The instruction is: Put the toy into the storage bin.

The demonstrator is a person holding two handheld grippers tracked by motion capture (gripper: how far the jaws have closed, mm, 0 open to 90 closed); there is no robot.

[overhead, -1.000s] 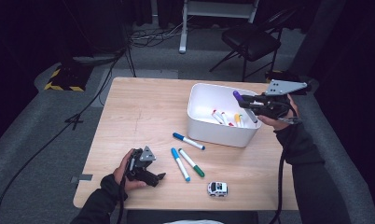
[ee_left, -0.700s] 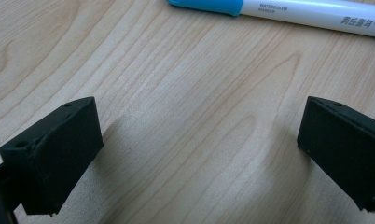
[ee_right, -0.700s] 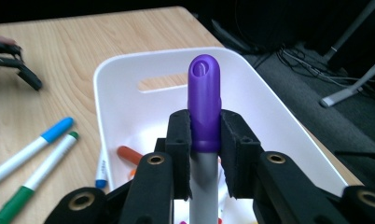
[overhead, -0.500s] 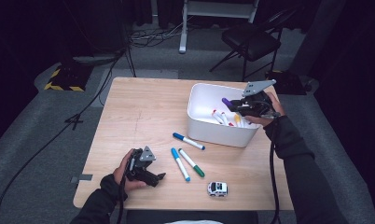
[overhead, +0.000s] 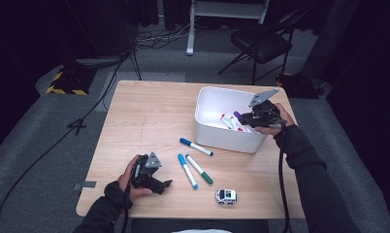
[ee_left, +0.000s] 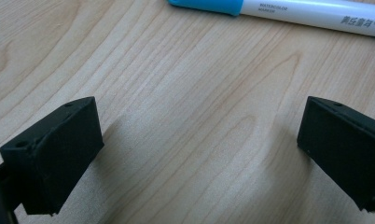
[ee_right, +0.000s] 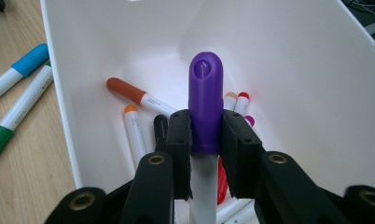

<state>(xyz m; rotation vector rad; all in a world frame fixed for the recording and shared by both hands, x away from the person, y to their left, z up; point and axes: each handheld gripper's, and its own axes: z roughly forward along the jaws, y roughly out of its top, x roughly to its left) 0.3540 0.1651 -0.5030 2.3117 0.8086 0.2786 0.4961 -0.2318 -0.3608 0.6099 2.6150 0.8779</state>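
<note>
Right tool (ee_right: 205, 140) lowered into white bin (overhead: 210, 133), clamping purple marker (ee_right: 205, 100) | left tool (ee_left: 195, 154) unclenched

A toy car (overhead: 226, 196) is sitting near the counter's (overhead: 149, 111) front edge. A folding chair (overhead: 261, 43) is standing on the floor beyond, cables (overhead: 164, 36) lying nearby.

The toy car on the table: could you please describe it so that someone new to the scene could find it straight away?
Start at the wooden table and go to its near edge, on the person's side. Just right of the green-capped marker lying there sits the toy car. It is the one small white vehicle with dark windows and wheels, squat and boxy, while everything near it is a long, thin marker.
</note>
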